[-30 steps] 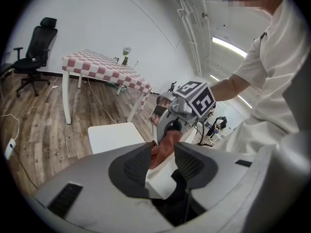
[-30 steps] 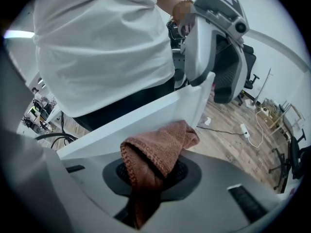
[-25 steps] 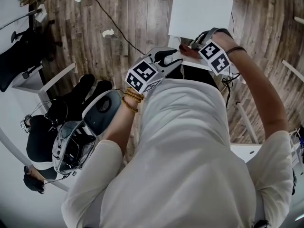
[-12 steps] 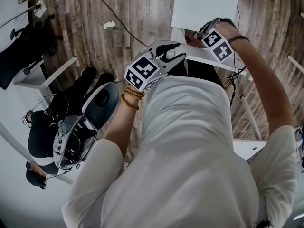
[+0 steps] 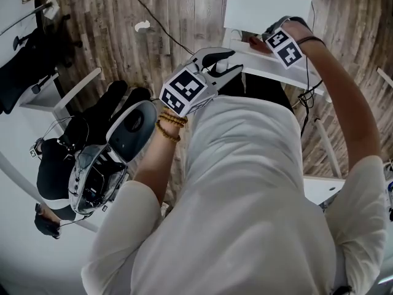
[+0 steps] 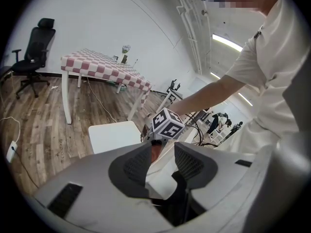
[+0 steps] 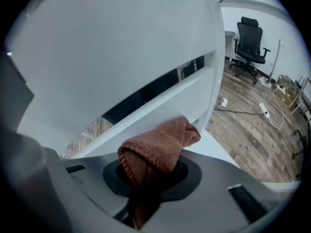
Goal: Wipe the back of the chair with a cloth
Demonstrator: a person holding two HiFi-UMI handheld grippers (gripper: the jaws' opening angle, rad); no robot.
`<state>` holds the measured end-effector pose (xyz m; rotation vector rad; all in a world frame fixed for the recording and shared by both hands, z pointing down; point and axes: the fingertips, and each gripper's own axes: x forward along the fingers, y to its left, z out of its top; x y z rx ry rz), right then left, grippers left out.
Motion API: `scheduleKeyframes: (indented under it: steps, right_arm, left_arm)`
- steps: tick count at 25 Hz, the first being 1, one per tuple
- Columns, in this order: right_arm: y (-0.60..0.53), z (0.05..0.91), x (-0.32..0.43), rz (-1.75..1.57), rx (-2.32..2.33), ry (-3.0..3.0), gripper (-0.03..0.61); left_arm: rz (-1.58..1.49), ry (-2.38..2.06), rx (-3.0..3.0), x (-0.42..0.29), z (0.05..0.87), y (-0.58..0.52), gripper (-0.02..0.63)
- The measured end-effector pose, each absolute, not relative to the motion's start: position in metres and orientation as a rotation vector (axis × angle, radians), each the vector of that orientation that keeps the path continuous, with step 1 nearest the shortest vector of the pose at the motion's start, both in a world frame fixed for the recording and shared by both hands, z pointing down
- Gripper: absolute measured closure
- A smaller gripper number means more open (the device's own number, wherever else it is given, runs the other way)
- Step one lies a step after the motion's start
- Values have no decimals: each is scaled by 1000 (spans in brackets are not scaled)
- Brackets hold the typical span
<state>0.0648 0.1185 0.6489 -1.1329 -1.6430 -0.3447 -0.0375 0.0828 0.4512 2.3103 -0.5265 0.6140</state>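
A white chair stands in front of me, its seat (image 5: 264,5) beyond its back rail (image 5: 276,72). My right gripper (image 5: 264,40) is shut on a brown cloth (image 7: 158,147) and holds it against the white back rail (image 7: 160,106). In the head view only a reddish bit of the cloth (image 5: 253,42) shows by the marker cube. My left gripper (image 5: 224,63) hovers beside the chair back, open, with nothing between its jaws. From the left gripper (image 6: 163,152) I see the right gripper's cube (image 6: 167,124) and the seat (image 6: 114,135).
Black bags and a grey helmet-like object (image 5: 92,165) lie on the wooden floor at my left, by a white table leg (image 5: 73,94). A cable (image 5: 147,17) runs across the floor. A checkered table (image 6: 104,67) and black office chairs (image 7: 249,38) stand farther off.
My right gripper has moved a little away from me along the chair's back with the cloth in it. The left gripper stays open in much the same place.
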Motion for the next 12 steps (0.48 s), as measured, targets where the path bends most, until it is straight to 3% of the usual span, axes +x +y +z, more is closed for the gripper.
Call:
scheduleKeyframes:
  steps: [12]
  right_arm:
    - [132,631,79,-271,-1113,-1692,483]
  left_arm:
    - [654,-525,2314,-33,463,94,440]
